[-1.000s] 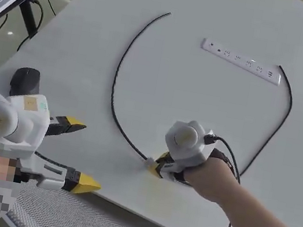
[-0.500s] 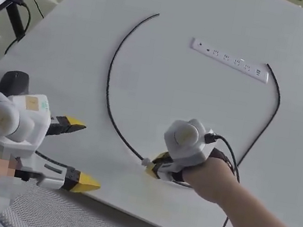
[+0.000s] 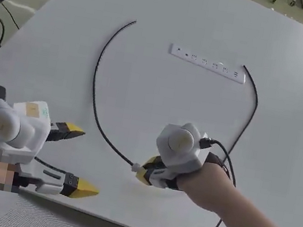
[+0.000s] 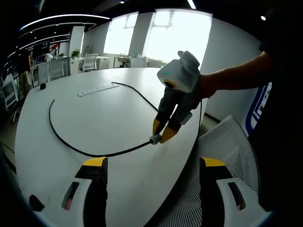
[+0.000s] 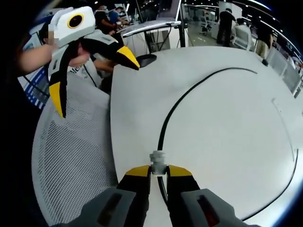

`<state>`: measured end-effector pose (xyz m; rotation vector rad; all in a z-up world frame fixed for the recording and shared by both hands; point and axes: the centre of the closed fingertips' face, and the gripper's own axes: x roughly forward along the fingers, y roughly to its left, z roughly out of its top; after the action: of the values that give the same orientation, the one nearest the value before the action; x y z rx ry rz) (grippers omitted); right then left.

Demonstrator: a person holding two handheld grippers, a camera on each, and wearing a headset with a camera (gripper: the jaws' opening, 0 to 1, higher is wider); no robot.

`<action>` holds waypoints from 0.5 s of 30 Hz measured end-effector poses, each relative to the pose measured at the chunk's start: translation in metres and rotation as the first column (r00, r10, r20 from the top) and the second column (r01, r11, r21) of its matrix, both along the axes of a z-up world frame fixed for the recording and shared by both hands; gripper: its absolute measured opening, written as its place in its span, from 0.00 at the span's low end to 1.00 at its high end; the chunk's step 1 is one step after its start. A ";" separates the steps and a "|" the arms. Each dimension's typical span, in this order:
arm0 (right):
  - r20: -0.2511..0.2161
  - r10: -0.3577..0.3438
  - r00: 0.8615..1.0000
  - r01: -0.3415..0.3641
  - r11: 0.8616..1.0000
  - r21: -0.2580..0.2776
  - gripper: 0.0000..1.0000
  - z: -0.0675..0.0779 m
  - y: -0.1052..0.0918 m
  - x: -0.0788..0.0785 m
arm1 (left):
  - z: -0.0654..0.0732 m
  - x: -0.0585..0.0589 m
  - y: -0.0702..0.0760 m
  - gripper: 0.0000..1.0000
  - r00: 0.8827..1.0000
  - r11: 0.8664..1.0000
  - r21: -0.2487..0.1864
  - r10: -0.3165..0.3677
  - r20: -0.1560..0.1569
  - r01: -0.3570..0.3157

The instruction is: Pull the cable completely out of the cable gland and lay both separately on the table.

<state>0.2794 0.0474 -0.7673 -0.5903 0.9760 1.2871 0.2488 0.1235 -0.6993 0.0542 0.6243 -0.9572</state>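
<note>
The right gripper (image 3: pixel 145 173) is clenched on the white cable gland (image 5: pixel 157 160), near the front edge of the table (image 3: pixel 159 103). The black cable (image 3: pixel 93 103) runs from the gland in an arc across the tabletop. The left gripper (image 3: pixel 83 159) hovers at the table edge, jaws spread wide, holding nothing.

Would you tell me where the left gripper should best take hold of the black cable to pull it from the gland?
Probably the stretch of cable just beyond the gland, which the right gripper clamps. Bring the open left gripper from above, jaws across the cable: it lies flat on the table.
</note>
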 end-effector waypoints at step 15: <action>0.055 0.015 0.998 -0.017 0.999 0.040 0.07 0.039 -0.003 -0.006 | 0.006 0.017 -0.031 0.79 0.998 0.998 -0.027 -0.064 0.006 0.064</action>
<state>0.2729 0.0444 -0.7280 -0.6002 0.8999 1.2956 0.2656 0.0928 -0.6931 0.0522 0.6078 -1.0269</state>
